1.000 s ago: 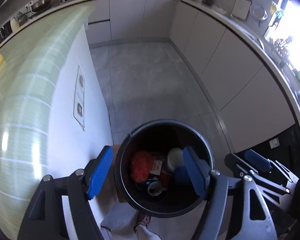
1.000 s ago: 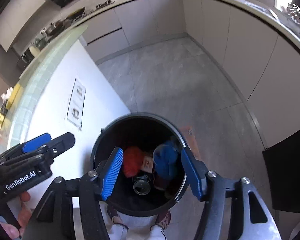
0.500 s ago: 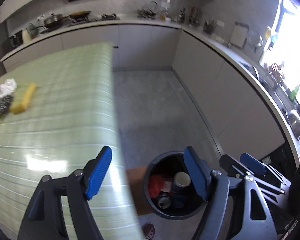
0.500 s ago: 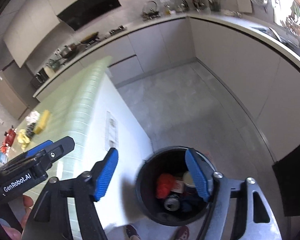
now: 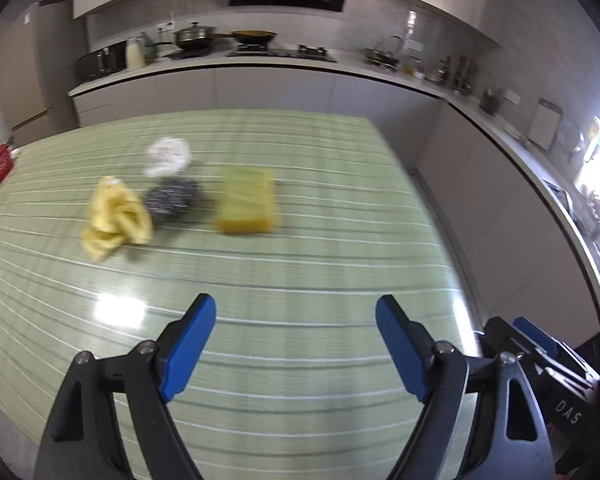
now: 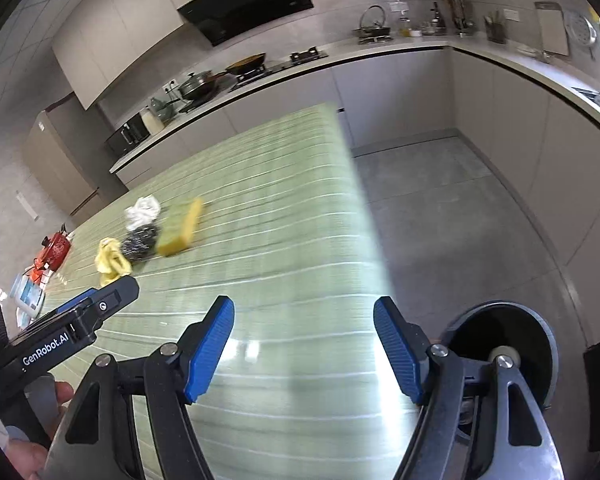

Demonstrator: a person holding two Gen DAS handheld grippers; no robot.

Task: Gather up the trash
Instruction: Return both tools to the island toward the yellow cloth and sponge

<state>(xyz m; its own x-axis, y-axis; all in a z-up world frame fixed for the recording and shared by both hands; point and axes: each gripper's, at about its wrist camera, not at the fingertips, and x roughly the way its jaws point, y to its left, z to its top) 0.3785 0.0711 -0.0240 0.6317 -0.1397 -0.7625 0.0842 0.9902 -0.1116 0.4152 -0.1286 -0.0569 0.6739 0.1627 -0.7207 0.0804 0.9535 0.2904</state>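
On the green striped table [image 5: 300, 280] lie a yellow sponge [image 5: 247, 205], a steel wool ball [image 5: 171, 200], a crumpled yellow cloth [image 5: 116, 218] and a white crumpled wad [image 5: 168, 156]. The right wrist view shows them too: the sponge [image 6: 180, 232], steel wool [image 6: 140, 245], yellow cloth [image 6: 111, 261], white wad [image 6: 142, 212]. My left gripper [image 5: 296, 344] is open and empty, above the table's near part. My right gripper [image 6: 304, 348] is open and empty over the table's right edge. The black trash bin [image 6: 504, 332] stands on the floor at the lower right.
A red object [image 6: 54, 250] and a white container [image 6: 28, 294] sit at the table's far left. Grey kitchen counters [image 6: 380, 52] with pots and utensils run along the back and right walls. Grey floor [image 6: 460, 216] lies between table and cabinets.
Both grippers have swung up from over the bin to face the table top. The bin has dropped out of the left view and to the lower right of the right view.
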